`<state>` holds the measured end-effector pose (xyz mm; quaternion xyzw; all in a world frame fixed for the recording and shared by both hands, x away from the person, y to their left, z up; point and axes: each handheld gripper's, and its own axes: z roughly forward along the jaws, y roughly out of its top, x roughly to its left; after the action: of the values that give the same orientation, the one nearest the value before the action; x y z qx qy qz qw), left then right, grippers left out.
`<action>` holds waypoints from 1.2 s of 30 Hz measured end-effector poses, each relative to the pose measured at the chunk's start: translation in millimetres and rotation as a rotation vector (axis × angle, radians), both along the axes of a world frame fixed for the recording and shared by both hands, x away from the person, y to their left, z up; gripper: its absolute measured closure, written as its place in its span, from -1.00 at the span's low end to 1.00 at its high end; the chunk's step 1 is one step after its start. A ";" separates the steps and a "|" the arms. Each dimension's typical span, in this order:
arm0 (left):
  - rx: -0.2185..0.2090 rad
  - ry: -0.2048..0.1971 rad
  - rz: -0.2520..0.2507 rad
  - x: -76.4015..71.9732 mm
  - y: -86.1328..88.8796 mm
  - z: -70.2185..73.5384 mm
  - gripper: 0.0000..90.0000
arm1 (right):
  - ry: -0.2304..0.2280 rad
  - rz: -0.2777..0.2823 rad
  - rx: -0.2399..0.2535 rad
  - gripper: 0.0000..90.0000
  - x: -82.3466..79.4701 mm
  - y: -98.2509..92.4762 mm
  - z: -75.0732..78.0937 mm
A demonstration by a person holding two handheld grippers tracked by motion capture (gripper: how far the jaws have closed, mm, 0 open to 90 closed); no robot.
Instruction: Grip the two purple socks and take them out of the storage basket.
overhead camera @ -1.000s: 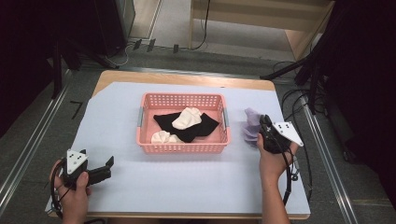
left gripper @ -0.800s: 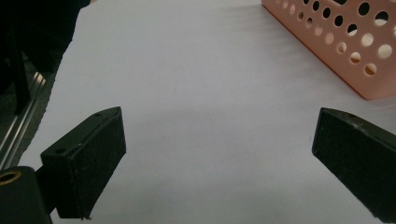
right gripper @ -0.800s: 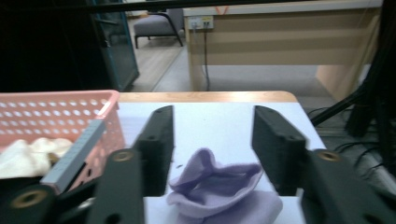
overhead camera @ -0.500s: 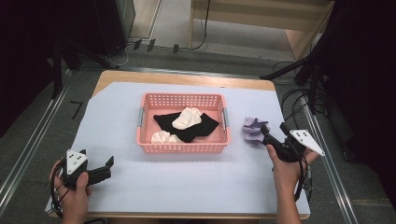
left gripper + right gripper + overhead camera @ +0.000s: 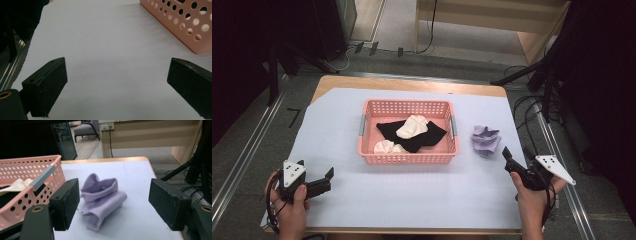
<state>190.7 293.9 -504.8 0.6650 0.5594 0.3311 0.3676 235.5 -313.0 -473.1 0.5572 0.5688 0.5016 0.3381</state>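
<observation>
1. The right gripper (image 5: pixel 515 161) hovers over the pale sheet (image 5: pixel 412 200) with its jaws spread wide and nothing between them; the lilac sock (image 5: pixel 101 198) lies crumpled just ahead of the fingertips, roughly centred in the gap in the right gripper view.
2. The sock sits on the sheet just beside the pink basket (image 5: pixel 406 159), outside its right wall, apart from both pads.
3. The left gripper (image 5: pixel 323 180) is also spread open and empty, with bare sheet between its fingers and a basket corner ahead of the right-hand finger.
4. Inside the basket lie a black cloth (image 5: pixel 428 134) and two cream pieces (image 5: pixel 412 126), probably socks, though the folds make that uncertain.
5. The step in hand looks like taking the lilac sock. To do it well, the jaws should straddle the tall folded ridge, sink until the pads flank the thickest bunch, and close on several layers rather than one loose edge.
</observation>
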 end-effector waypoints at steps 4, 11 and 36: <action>-0.001 0.000 -0.001 -0.2 0.0 0.1 -0.92 | 0.006 -0.007 0.009 -0.44 -8.6 -5.4 -7.8; 0.001 -0.005 -0.001 -0.2 0.1 -0.1 -0.92 | 0.026 -0.013 0.005 -0.44 -22.8 -14.8 -17.4; 0.008 -0.006 -0.002 -1.3 0.1 0.5 -0.92 | 0.109 -0.035 0.003 -0.40 -66.6 -51.6 -51.3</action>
<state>189.4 294.0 -504.3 0.6660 0.5563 0.3350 0.3671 168.9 -364.6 -524.4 0.5941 0.5759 0.4652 0.3147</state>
